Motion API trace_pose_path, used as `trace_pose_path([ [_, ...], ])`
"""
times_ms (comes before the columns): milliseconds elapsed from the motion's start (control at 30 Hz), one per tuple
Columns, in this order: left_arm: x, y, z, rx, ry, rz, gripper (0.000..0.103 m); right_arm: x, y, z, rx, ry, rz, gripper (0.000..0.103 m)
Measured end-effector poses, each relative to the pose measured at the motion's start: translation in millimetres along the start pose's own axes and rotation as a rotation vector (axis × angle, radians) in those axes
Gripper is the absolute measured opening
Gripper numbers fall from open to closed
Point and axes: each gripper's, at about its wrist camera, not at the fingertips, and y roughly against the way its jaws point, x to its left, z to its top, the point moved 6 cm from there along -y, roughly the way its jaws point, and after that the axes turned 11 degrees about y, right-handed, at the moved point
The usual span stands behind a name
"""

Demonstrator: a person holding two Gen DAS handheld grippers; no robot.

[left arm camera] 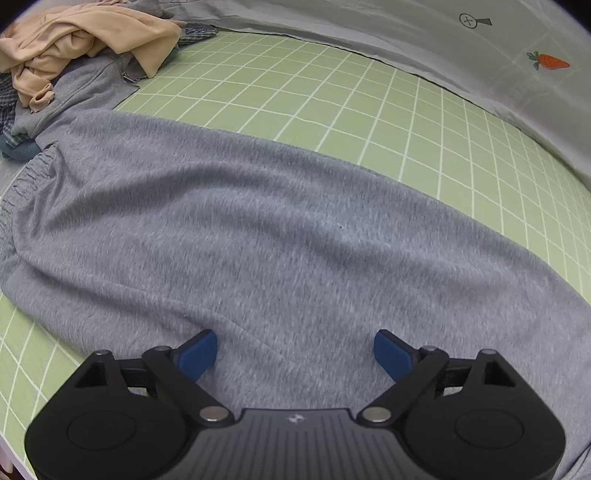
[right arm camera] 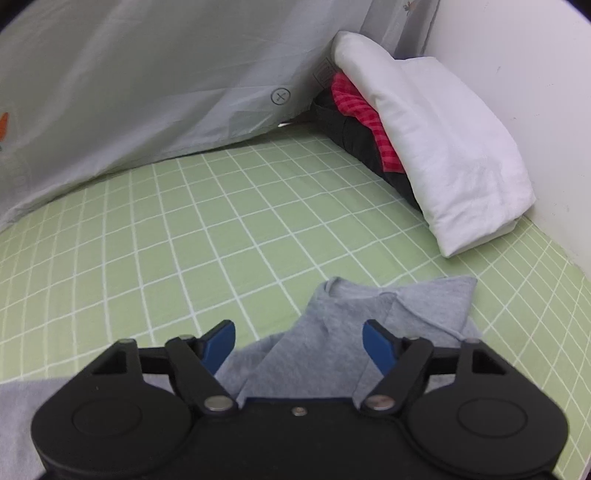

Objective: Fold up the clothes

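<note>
On a bed spread with a green checked sheet [left arm camera: 332, 81], grey sweatpants [left arm camera: 258, 229] lie flat, running from a gathered waistband [left arm camera: 26, 184] at the far left to the lower right of the left wrist view. Behind the waistband, in the top left corner, sits a heap of unfolded clothes: a beige garment [left arm camera: 85, 33] draped over a grey zip top [left arm camera: 85, 92], with bits of checked fabric at its edges. A pale grey quilt [left arm camera: 406, 33] printed with a small carrot [left arm camera: 550, 61] runs along the far side of the sheet.

The left claw [left arm camera: 295, 352] hangs over the near edge of the sweatpants, its blue pads set wide apart, grey cloth filling the gap below them; the pads pinch nothing.

In the right wrist view, the same quilt [right arm camera: 129, 92] rises at the left. The right claw [right arm camera: 298, 345] stands partly open, narrower than the left, its pads clear of the fabric. Between and just beyond them lies the rumpled leg end [right arm camera: 369, 325] of the sweatpants, folded over itself on the sheet [right arm camera: 184, 221], with more grey cloth showing at the lower left under the claw body. Well beyond, in the far right corner against a white wall [right arm camera: 535, 92], a stack of folded items leans: a white piece [right arm camera: 443, 147] on top, red checked cloth [right arm camera: 369, 122] under it, and a dark item [right arm camera: 351, 136] at the bottom.
</note>
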Motion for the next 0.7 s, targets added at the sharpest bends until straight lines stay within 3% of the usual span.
trace_pose_path([
  [67, -4.5, -2.4, -0.6, 0.009, -0.03, 0.022, 0.096, -6.1, -13.5, 1.9, 0.018, -0.007, -0.032, 0.052],
  [133, -7.5, -3.8, -2.4, 0.01, -0.058, 0.037, 0.098, -12.2, -18.5, 1.6, 0.009, -0.021, -0.033, 0.046],
  [167, -7.7, -4.7, -2.7, 0.011, -0.059, 0.035, 0.099, -15.5, -20.1, 1.2, 0.004, -0.024, -0.034, 0.036],
  [200, -7.8, -5.4, -2.8, 0.012, -0.058, 0.033, 0.1, -19.6, -19.6, -0.2, -0.003, -0.025, -0.035, 0.016],
  [267, -8.0, -5.8, -2.2, 0.018, -0.056, 0.033, 0.1, -30.2, -16.2, -3.4, -0.021, -0.043, -0.031, 0.002],
  [500, -4.6, 4.7, -5.3, 0.017, -0.012, -0.018, 0.1, -86.2, 35.7, -21.9, -0.131, -0.174, -0.055, 0.002],
  [700, -1.6, 27.7, -20.3, 0.002, -0.015, -0.06, 0.1, -133.3, 74.5, -80.8, -0.109, -0.265, -0.09, 0.002],
])
